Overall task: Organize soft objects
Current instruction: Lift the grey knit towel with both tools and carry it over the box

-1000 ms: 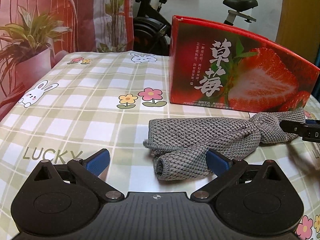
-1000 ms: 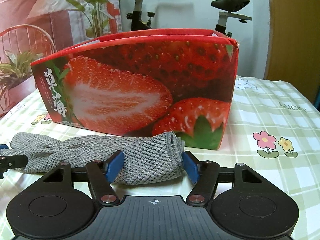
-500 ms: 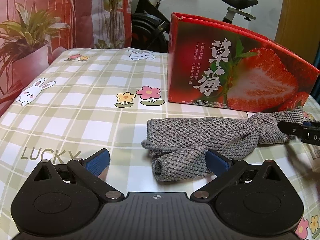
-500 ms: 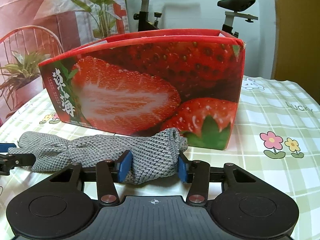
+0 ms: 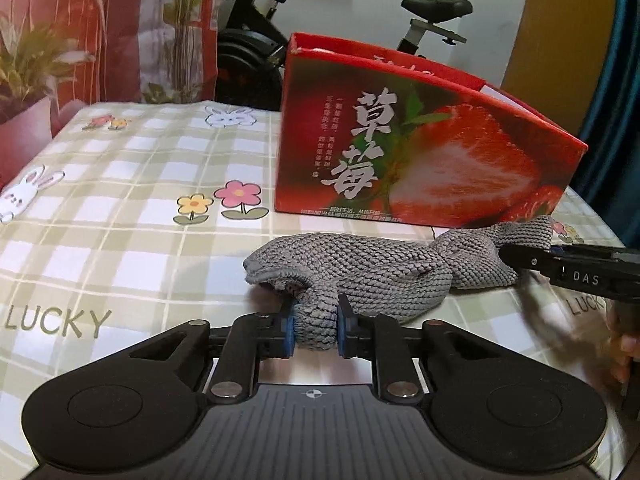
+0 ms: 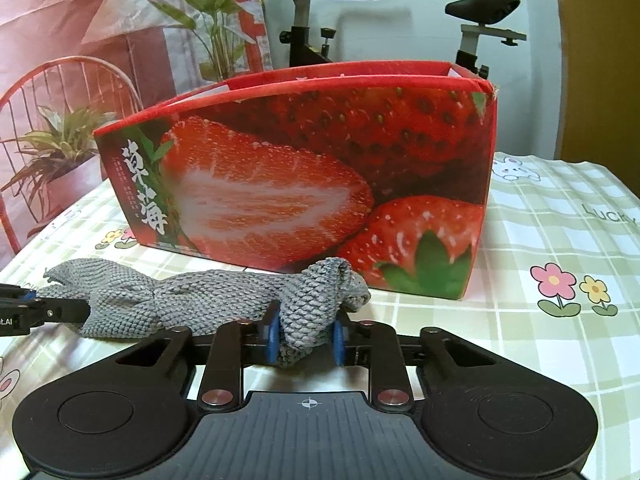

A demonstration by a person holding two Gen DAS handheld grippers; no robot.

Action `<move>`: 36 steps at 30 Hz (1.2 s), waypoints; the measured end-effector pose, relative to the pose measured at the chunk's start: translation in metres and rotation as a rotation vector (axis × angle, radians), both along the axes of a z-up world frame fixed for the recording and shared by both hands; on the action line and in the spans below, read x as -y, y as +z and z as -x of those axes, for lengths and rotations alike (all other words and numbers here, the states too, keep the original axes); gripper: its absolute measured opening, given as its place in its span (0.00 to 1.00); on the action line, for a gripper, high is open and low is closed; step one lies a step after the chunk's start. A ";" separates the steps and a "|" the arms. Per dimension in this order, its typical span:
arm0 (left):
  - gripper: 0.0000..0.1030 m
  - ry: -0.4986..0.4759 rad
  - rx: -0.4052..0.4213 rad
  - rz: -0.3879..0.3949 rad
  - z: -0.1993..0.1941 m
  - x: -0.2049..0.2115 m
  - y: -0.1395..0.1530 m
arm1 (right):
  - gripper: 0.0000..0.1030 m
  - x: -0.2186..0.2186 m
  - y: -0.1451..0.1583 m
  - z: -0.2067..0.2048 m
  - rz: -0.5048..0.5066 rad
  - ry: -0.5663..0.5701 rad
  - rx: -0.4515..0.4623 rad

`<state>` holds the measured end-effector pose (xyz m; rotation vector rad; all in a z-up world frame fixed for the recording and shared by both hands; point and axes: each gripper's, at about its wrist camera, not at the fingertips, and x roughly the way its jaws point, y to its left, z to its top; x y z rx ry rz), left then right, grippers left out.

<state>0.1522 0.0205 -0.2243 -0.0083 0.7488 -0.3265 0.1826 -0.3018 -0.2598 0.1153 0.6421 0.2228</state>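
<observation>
Left gripper: jaws closing, blue pads already pressed into one bunched end of the grey knitted cloth. Right gripper: jaws closing too, blue pads squeezing the opposite bunched end of the same cloth. In the left wrist view, right gripper's black finger entering from the right edge at the cloth's far end, white letters "DAS" readable on it; blurred fingers of a hand just below. In the right wrist view, left gripper's black finger entering from the left edge, with a cut-off white mark ending in ".AI".

Cloth stretched long on the tablecloth, directly in front of the red strawberry box and running along its long printed face, close to its base; contact with the box not possible to tell. Box open at the top, printed with a halved strawberry and whole ones, large white Chinese characters "草莓" near its left end, small white lines of Chinese text beside and under them too fine to read.

Tablecloth checked in green and white, printed with flowers, rabbits and the word "LUCKY", once left of the cloth, partly visible again right of it. Behind the box, an exercise bike; left of the box, a potted plant.
</observation>
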 end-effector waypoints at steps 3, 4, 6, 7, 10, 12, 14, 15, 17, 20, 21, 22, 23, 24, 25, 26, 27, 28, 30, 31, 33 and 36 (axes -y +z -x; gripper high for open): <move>0.17 -0.004 0.021 0.001 0.003 0.001 0.005 | 0.17 0.003 0.005 0.004 -0.017 -0.004 0.010; 0.17 -0.007 0.039 -0.001 0.004 0.000 0.009 | 0.17 0.003 0.005 0.004 -0.017 -0.004 0.010; 0.16 -0.019 0.083 -0.007 0.007 0.002 0.020 | 0.16 0.004 0.010 0.011 -0.027 0.001 0.033; 0.16 -0.028 0.104 -0.008 0.009 0.003 0.026 | 0.16 0.003 0.018 0.017 -0.029 0.011 0.052; 0.16 -0.059 0.172 -0.005 0.013 0.008 0.048 | 0.16 0.004 0.037 0.026 -0.040 0.029 0.099; 0.16 -0.081 0.218 0.007 0.016 0.009 0.064 | 0.16 0.006 0.054 0.032 -0.048 0.038 0.141; 0.16 -0.092 0.255 0.016 0.016 0.011 0.078 | 0.16 0.008 0.075 0.035 -0.053 0.049 0.189; 0.16 -0.097 0.273 0.021 0.016 0.011 0.085 | 0.16 0.010 0.084 0.036 -0.055 0.054 0.209; 0.16 -0.103 0.303 0.035 0.013 0.012 0.098 | 0.16 0.013 0.104 0.036 -0.057 0.065 0.251; 0.16 -0.104 0.336 0.053 0.008 0.013 0.113 | 0.16 0.019 0.130 0.033 -0.050 0.073 0.301; 0.16 -0.103 0.344 0.056 0.006 0.013 0.116 | 0.16 0.019 0.130 0.033 -0.050 0.073 0.301; 0.16 -0.101 0.350 0.055 0.001 0.015 0.119 | 0.16 0.023 0.143 0.024 -0.036 0.069 0.324; 0.16 -0.099 0.357 0.052 -0.003 0.017 0.121 | 0.16 0.024 0.149 0.019 -0.026 0.064 0.332; 0.16 -0.099 0.366 0.049 -0.008 0.020 0.124 | 0.16 0.024 0.153 0.014 -0.016 0.059 0.340; 0.16 -0.100 0.374 0.047 -0.013 0.023 0.127 | 0.16 0.024 0.153 0.014 -0.016 0.059 0.340; 0.16 -0.100 0.378 0.046 -0.018 0.025 0.129 | 0.16 0.024 0.158 0.008 -0.003 0.054 0.351; 0.16 -0.100 0.376 0.045 -0.025 0.029 0.131 | 0.16 0.024 0.162 -0.004 0.018 0.044 0.356; 0.16 -0.098 0.373 0.042 -0.033 0.033 0.131 | 0.16 0.024 0.162 -0.004 0.018 0.044 0.356; 0.16 -0.100 0.367 0.022 -0.049 0.042 0.131 | 0.16 0.024 0.162 -0.020 0.037 0.028 0.349; 0.16 -0.104 0.361 0.005 -0.056 0.048 0.130 | 0.16 0.024 0.158 -0.035 0.057 0.013 0.331; 0.16 -0.118 0.345 -0.028 -0.070 0.057 0.126 | 0.16 0.024 0.152 -0.048 0.080 0.001 0.309; 0.16 -0.149 0.295 -0.080 -0.091 0.072 0.116 | 0.16 0.024 0.143 -0.062 0.099 -0.006 0.270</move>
